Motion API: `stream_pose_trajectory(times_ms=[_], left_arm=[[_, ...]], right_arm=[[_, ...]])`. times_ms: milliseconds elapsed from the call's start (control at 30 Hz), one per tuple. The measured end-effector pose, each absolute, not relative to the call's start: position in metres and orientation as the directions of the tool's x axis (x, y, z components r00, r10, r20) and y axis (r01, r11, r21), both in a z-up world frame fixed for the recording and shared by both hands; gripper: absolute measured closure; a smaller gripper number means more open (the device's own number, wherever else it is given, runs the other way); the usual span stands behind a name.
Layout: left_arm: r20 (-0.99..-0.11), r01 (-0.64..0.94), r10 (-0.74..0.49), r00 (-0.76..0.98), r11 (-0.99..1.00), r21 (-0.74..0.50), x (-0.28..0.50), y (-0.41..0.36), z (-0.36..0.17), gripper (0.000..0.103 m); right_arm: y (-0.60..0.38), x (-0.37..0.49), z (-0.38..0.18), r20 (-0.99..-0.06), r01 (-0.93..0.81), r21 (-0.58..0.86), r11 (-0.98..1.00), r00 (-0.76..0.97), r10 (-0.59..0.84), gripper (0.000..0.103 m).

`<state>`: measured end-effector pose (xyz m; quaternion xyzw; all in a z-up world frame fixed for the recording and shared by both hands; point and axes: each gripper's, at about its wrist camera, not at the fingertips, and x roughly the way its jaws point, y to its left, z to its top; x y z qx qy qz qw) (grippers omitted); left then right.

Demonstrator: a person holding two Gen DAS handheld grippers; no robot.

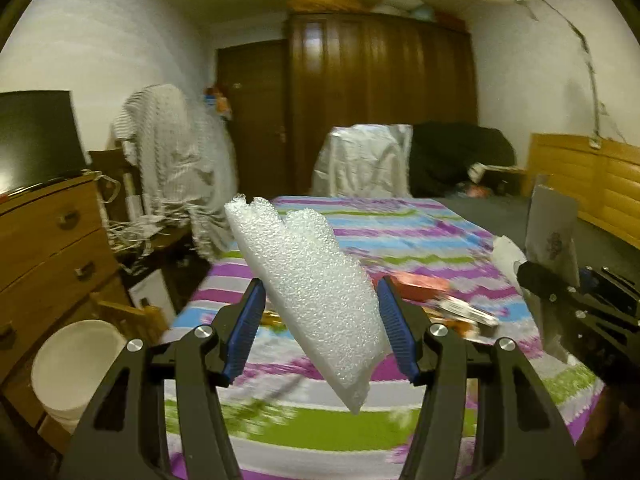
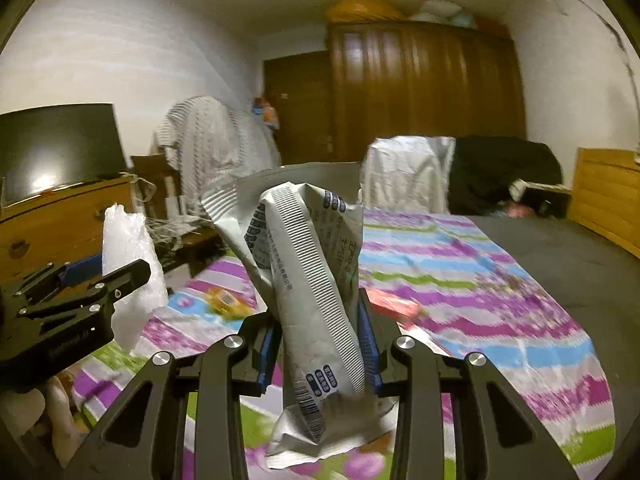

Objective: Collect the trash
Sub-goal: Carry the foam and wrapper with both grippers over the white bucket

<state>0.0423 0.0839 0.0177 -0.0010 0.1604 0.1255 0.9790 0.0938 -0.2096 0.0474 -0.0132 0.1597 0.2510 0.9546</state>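
Carrying step: my left gripper [image 1: 320, 332] clamped foam piece [image 1: 308, 280], right gripper [image 2: 318, 344] pinched crumpled wrapper [image 2: 308, 280], both above bed [image 1: 440, 232] near edge. Next needed bin; none seen.

A striped sheet covers the bed [image 1: 420, 236]. Left of the bed stand a dresser [image 1: 48, 240] and a white bucket [image 1: 76, 364]; beyond the bed, a wardrobe [image 1: 380, 92] and a covered chair [image 1: 364, 160].
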Motion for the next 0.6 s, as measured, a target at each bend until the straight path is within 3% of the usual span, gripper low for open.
stream_pose_trajectory(times_ms=[267,600], left_arm=[[-0.326,-0.424,0.402,0.856,0.906,0.002,0.021,0.18,0.033,0.047],[-0.371,-0.624,0.57,0.733,0.781,-0.033,-0.019,0.318,0.046,0.047]], right_arm=[[-0.086,0.102,0.086,-0.31,-0.667,0.051,0.744,0.697,0.646,0.067],[0.097,0.105,0.109,-0.41,-0.834,0.075,0.546,0.473,0.78,0.067]])
